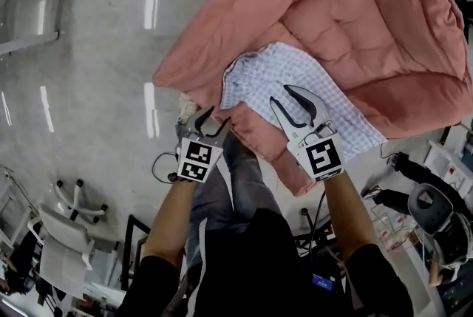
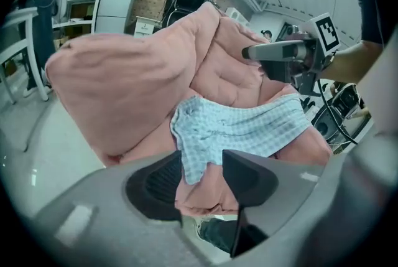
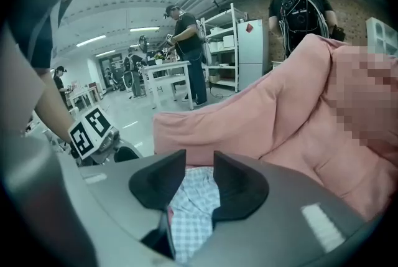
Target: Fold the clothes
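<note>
Our left gripper (image 1: 211, 122) sits at the near left edge of the pink quilt (image 1: 347, 12), its jaws apart. In its own view a loose corner of the checked garment (image 1: 266, 72) hangs in the gap between them, but neither pad presses on it. Our right gripper (image 1: 281, 95) is over the garment's near middle, pointing down at it. Its jaws stand a little apart with checked cloth showing between them, and as far as we can tell they have not clamped. The garment lies spread and somewhat rumpled on top of the quilt, which is heaped over something we cannot make out, with the shiny floor (image 1: 96, 49) beyond. We judge that the task is at its start: we are reaching for a hold on the near edge, and no fold has been made yet. Next, each gripper needs to close on the thin checked fabric alone, not on the puffy quilt beneath. The left should take the dangling corner and the right a matching point along the same edge. Then we can lift both evenly and carry that edge across without dragging the quilt along.
</note>
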A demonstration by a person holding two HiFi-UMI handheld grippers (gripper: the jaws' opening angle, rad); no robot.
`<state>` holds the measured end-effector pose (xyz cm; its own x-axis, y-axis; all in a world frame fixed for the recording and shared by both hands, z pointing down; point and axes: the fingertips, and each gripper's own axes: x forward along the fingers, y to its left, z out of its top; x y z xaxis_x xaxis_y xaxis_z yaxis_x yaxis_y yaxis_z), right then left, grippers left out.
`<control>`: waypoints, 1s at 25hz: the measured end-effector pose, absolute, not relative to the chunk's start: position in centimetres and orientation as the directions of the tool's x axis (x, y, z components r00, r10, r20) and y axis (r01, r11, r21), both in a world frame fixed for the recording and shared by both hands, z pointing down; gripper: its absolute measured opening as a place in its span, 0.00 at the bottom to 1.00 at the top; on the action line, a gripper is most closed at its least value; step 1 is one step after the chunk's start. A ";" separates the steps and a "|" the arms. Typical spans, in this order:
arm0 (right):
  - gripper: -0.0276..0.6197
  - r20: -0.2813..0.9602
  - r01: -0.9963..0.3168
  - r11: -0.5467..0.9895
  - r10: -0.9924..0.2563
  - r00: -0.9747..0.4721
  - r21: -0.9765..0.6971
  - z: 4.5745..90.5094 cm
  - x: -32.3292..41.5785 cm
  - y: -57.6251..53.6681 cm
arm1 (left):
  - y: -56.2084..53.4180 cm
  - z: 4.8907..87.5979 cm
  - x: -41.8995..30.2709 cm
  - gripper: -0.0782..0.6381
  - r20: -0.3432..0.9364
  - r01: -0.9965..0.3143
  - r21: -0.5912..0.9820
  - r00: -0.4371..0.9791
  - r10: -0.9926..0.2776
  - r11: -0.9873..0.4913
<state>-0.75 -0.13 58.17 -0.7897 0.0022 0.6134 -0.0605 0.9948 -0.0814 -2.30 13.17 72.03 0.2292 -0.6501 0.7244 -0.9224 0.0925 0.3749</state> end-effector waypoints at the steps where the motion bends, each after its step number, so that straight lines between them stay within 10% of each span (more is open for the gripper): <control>1: 0.26 0.614 -0.058 0.995 0.007 -0.790 -0.085 58.7 -0.8 0.0 | 13.4 73.3 -2.6 0.40 0.732 -0.921 0.376 0.228 -0.642 0.102; 25: 0.24 0.642 -0.026 0.977 0.119 -0.757 -0.212 63.8 0.6 1.0 | 11.8 82.4 0.0 0.41 0.761 -0.816 0.535 0.355 -0.543 0.218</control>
